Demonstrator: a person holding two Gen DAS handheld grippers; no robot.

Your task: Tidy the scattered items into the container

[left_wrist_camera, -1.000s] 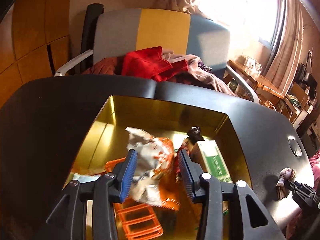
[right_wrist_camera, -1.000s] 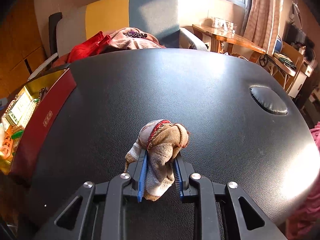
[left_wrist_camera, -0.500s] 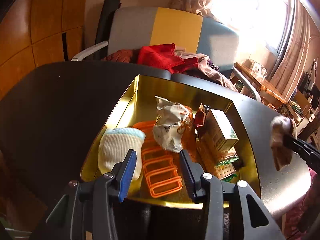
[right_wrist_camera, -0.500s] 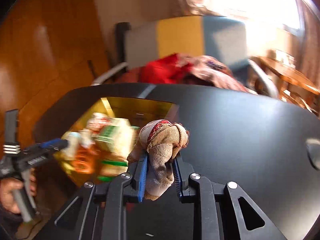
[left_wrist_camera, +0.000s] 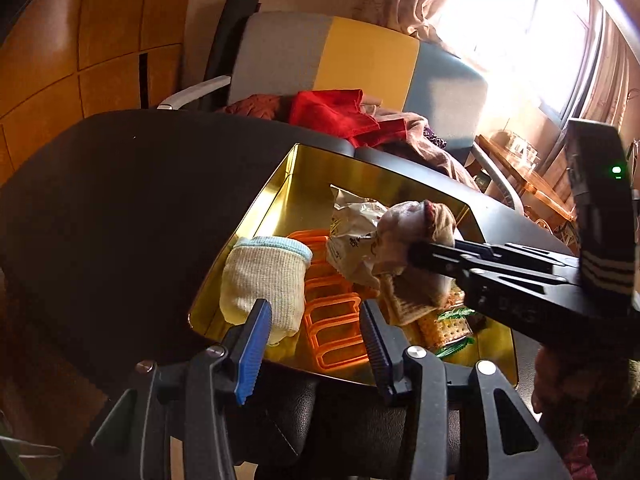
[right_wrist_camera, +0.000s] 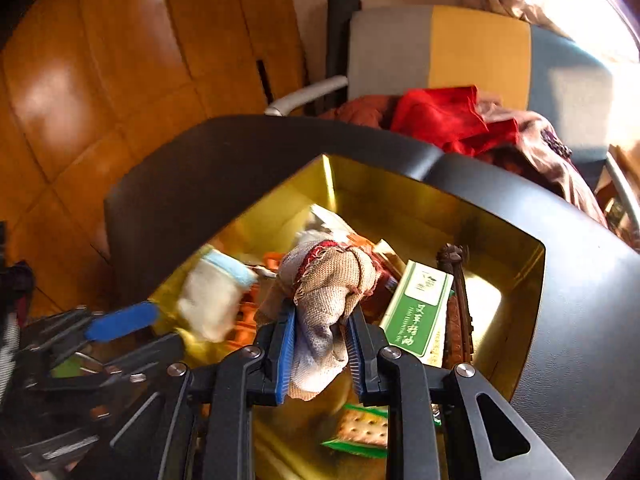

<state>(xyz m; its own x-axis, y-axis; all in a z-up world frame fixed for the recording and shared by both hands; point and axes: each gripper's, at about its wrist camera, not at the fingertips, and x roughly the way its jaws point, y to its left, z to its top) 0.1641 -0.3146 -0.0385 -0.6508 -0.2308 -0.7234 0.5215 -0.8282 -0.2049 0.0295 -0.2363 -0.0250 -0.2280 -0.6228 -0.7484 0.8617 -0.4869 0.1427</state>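
Note:
A gold-lined box (left_wrist_camera: 320,168) (right_wrist_camera: 520,280) sits on the black table. It holds a cream sock (left_wrist_camera: 264,280) (right_wrist_camera: 208,300), an orange plastic rack (left_wrist_camera: 332,320), a crumpled snack bag (left_wrist_camera: 356,232), a green carton (right_wrist_camera: 420,308) and cracker packs (left_wrist_camera: 444,326) (right_wrist_camera: 360,428). My right gripper (right_wrist_camera: 320,344) (left_wrist_camera: 416,256) is shut on a brown knitted sock (right_wrist_camera: 328,280) (left_wrist_camera: 416,220) and holds it over the box. My left gripper (left_wrist_camera: 316,344) (right_wrist_camera: 120,322) is open and empty at the box's near edge.
The black table (left_wrist_camera: 120,200) (right_wrist_camera: 580,300) spreads around the box. Behind it stands a grey, yellow and blue chair (left_wrist_camera: 360,60) (right_wrist_camera: 460,40) piled with red and brown clothes (left_wrist_camera: 340,112). A wood-panelled wall (right_wrist_camera: 100,80) is at the left.
My right gripper has carried the brown sock from the table's right side to above the box. My left gripper has let go of the snack bag and drawn back to the near edge.

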